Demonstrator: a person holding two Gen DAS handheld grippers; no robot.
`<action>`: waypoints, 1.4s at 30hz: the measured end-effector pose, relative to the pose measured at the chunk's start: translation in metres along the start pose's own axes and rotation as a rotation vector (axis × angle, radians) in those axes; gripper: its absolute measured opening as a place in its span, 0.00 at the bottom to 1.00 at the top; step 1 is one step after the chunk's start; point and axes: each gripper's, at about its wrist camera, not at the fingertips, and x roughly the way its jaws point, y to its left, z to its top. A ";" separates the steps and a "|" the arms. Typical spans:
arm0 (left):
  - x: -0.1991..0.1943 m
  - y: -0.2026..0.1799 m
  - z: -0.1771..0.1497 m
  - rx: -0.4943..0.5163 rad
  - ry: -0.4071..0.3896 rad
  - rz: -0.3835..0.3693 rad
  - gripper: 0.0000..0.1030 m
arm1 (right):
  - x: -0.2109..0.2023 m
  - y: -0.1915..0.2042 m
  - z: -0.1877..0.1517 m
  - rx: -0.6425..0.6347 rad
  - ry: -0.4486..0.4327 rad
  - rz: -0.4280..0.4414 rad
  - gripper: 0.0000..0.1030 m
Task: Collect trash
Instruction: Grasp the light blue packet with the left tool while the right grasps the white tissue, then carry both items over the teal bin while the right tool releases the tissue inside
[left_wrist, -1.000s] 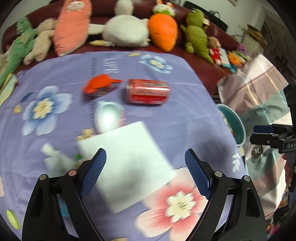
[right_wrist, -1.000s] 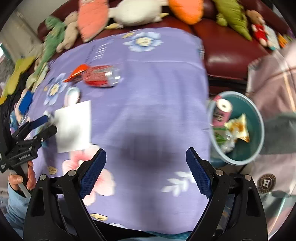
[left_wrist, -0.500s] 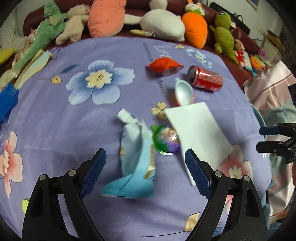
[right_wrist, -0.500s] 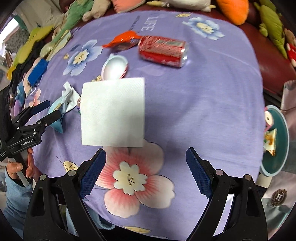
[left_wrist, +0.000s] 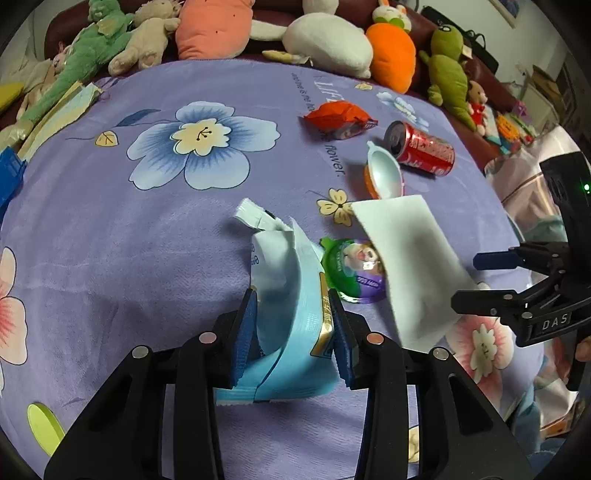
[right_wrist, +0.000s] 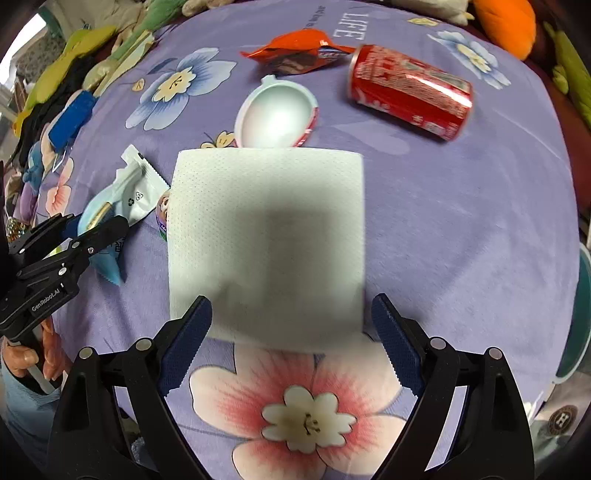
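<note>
The left gripper (left_wrist: 293, 325) was closing its jaws on a light blue wrapper (left_wrist: 291, 314). The wrapper sat between the two blue pads, and both pads touched its sides. It lay on the purple flower cloth (left_wrist: 147, 258), right in front of the gripper.

At about two o'clock from the wrapper lay a small green and purple lid (left_wrist: 352, 269), just beside it. A white paper napkin (right_wrist: 266, 240) covered part of that lid.

The right gripper (right_wrist: 291, 332) was wide open. It held nothing. The near edge of the napkin lay between its fingers, and the pads did not press it.

At twelve o'clock from the napkin sat a white cup (right_wrist: 277, 114), touching the napkin's far edge. A red can (right_wrist: 410, 90) lay on its side at about one o'clock. An orange wrapper (right_wrist: 295, 50) lay past the cup.
</note>
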 end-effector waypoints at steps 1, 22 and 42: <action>0.002 0.001 0.000 0.000 0.007 0.005 0.41 | 0.002 0.002 0.001 -0.003 0.000 -0.004 0.82; 0.012 -0.005 -0.002 -0.023 0.020 -0.028 0.42 | 0.016 0.040 -0.006 -0.190 -0.080 -0.078 0.07; -0.025 -0.121 0.033 0.109 -0.069 -0.121 0.38 | -0.088 -0.095 -0.042 0.083 -0.214 0.021 0.04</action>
